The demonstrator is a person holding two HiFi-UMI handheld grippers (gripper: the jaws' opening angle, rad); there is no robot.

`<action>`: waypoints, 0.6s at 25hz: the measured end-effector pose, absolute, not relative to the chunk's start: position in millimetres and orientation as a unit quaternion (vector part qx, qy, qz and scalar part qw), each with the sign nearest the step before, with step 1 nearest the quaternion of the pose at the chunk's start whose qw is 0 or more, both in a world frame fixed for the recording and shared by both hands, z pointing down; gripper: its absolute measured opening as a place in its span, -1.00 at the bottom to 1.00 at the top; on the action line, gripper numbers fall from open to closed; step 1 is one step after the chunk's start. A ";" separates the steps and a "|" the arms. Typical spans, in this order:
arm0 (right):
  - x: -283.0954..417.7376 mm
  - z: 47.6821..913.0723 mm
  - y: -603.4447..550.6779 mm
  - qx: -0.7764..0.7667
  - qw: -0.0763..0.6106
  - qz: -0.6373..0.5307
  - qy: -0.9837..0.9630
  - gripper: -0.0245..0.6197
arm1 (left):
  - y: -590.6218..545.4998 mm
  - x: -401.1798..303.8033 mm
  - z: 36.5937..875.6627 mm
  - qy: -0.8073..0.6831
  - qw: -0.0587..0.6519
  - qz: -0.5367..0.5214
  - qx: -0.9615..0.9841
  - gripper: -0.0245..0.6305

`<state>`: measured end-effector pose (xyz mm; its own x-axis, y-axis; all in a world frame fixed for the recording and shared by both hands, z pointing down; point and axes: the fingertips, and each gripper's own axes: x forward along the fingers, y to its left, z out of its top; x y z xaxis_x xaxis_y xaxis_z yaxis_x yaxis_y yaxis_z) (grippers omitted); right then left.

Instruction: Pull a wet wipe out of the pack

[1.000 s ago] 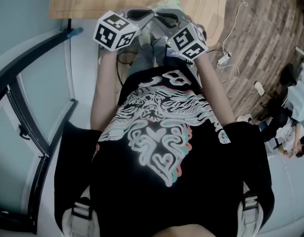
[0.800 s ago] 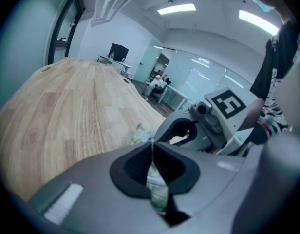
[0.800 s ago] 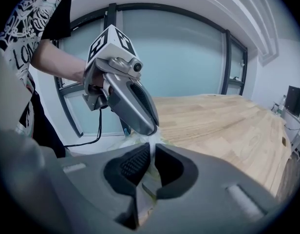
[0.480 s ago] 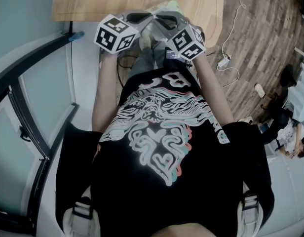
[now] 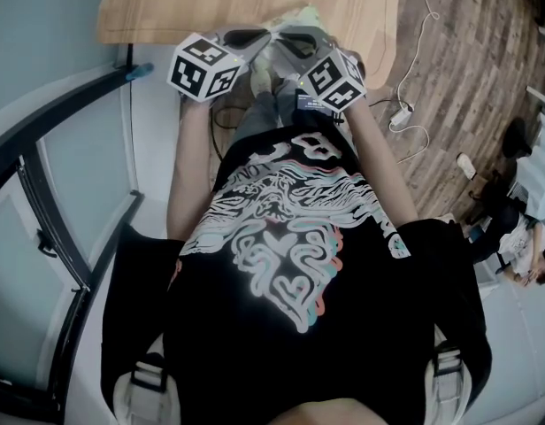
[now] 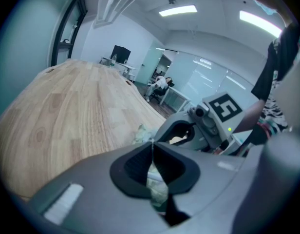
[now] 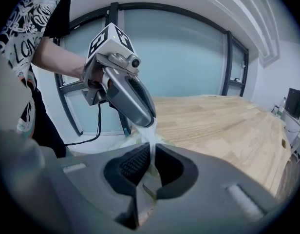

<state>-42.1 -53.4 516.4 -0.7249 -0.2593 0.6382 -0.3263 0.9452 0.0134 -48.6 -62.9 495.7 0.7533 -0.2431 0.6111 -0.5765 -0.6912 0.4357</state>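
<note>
Head view: your left tongs (image 5: pixel 262 35) and right tongs (image 5: pixel 287 35) meet tip to tip over the near edge of the wooden tabletop (image 5: pixel 193 7), marker cubes toward your chest. The pale green pack (image 5: pixel 299 14) lies on the tabletop just beyond the tips. You cannot read the jaw state from here.

Left gripper view: your left tongs (image 6: pixel 151 145) are pressed together at the tips, pinching the pack (image 6: pixel 157 189), whose pale green film shows in the slit. A crumpled bit pokes out just past the tips. Your right tongs (image 6: pixel 162 133) come in from the right, close against them.

Right gripper view: your right tongs (image 7: pixel 151 152) are clamped on a white wet wipe (image 7: pixel 150 134). It is a narrow strip running from your jaws to the tip of the left tongs (image 7: pixel 149 122). The pack lies just beneath, at the tabletop's (image 7: pixel 213 121) left edge.
</note>
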 end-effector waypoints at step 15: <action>-40.7 514.5 -55.8 0.161 0.334 0.050 -0.927 -0.83 | -63.1 -54.1 489.6 -0.233 0.321 0.261 0.880 -0.93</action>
<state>-40.7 -55.8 514.5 -0.7251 -0.2651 0.6355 -0.3319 0.9432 0.0148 -54.1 -63.1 489.6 0.7548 -0.2431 0.6092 -0.5784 -0.6848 0.4433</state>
